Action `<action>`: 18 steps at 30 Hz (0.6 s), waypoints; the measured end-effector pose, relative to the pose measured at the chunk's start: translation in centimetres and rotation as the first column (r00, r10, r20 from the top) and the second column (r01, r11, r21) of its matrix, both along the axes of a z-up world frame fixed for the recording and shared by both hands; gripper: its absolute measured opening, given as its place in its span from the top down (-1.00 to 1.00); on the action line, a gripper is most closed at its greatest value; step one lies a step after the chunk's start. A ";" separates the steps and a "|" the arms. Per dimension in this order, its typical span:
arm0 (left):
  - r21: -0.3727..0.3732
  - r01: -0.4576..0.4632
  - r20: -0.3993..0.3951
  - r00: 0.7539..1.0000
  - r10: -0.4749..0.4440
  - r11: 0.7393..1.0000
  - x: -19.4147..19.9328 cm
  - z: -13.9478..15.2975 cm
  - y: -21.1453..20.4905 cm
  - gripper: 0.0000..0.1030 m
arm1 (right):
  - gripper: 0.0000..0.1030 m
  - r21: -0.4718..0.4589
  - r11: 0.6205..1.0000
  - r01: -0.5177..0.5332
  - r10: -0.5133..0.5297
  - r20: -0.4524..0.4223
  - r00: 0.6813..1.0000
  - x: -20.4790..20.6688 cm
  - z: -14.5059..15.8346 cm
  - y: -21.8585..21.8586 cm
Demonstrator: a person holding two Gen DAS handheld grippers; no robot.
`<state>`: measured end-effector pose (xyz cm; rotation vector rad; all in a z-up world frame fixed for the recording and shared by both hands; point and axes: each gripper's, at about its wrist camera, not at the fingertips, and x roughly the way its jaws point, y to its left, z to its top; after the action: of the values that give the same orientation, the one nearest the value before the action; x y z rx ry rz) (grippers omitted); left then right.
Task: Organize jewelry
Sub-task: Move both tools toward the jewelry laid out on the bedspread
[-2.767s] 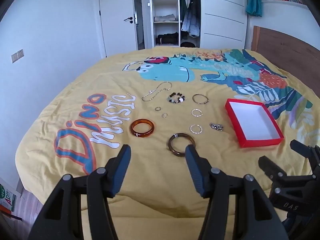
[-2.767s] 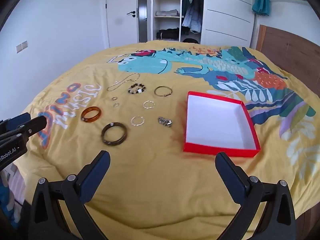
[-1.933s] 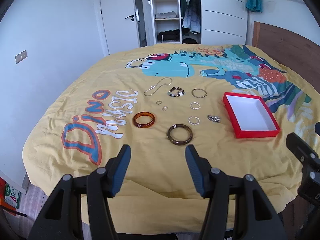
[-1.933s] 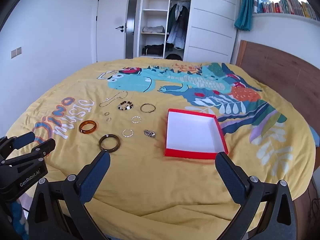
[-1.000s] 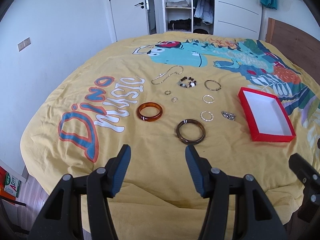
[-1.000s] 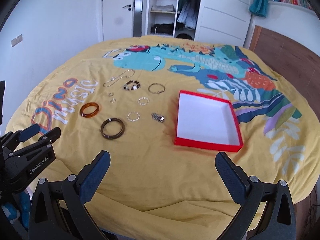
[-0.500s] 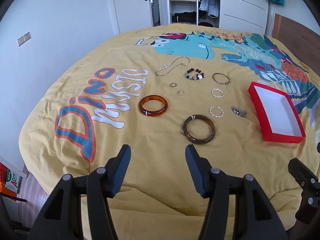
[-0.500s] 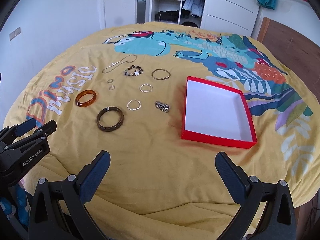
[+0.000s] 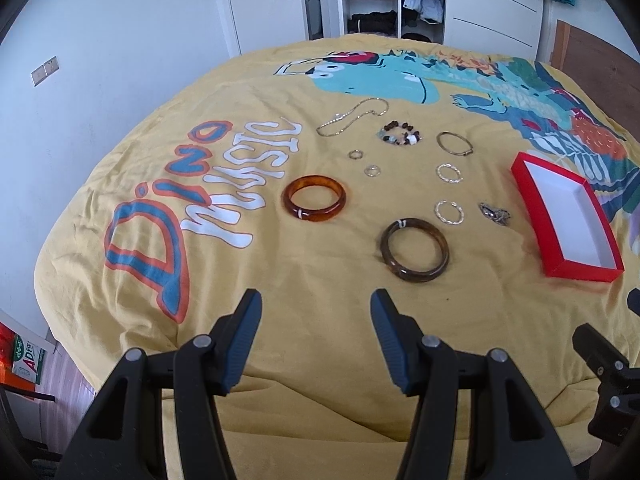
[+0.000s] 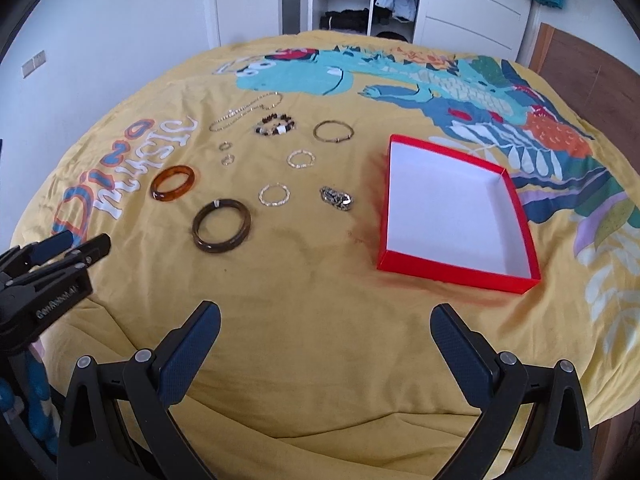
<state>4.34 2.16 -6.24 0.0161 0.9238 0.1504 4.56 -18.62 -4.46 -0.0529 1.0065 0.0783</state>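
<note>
Yellow bedspread [image 9: 328,280]: soft printed cover on the bed, wrinkled toward the near edge; all the jewelry lay on it, none in the box.
Red box [image 10: 516,200]: open, white inside, empty; sat to the right of the pieces, clear of them.
Dark brown bangle [image 9: 414,249]: nearest piece to both claws, lying flat.
Amber bangle [image 9: 314,198]: left of the dark one and a little farther off, apart from it.
Small pieces: two thin pale rings [image 9: 449,212], a silver clump [image 10: 336,198] just left of the box, two tiny rings [image 9: 371,170], a beaded bracelet [image 9: 400,133], a thin metal bangle [image 9: 455,143] and a chain [image 9: 352,117] at the far end.
Left claw [image 9: 316,318]: jaws spread, holding nothing, hovering over bare cover short of the dark bangle.
Right claw [image 10: 326,338]: jaws spread very wide, holding nothing, over bare cover nearer the box.
Stage: judged the very start; nothing yet lifted.
Risk, cover: the soft fabric would likely give under a descending finger, so a pinch could gather cloth along with a bangle.
Risk, small pieces: the thin rings lay flush; fingertips might skid over them or flick one away.
Risk, chain: probably would trail and snag if caught at one end.
Risk, box: light, on a yielding bed; a nudge at its rim could tip or shift it.
</note>
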 end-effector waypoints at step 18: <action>-0.006 0.003 -0.043 0.999 -0.003 1.000 1.9 -2.1 1.3 -0.06 | -0.99 -0.042 0.998 -0.056 0.055 -0.034 0.998 1.7 -1.1 2.4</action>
<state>6.27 3.47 -8.31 0.0155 0.9668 0.1450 6.28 -16.20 -5.52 -0.1194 1.0393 0.1084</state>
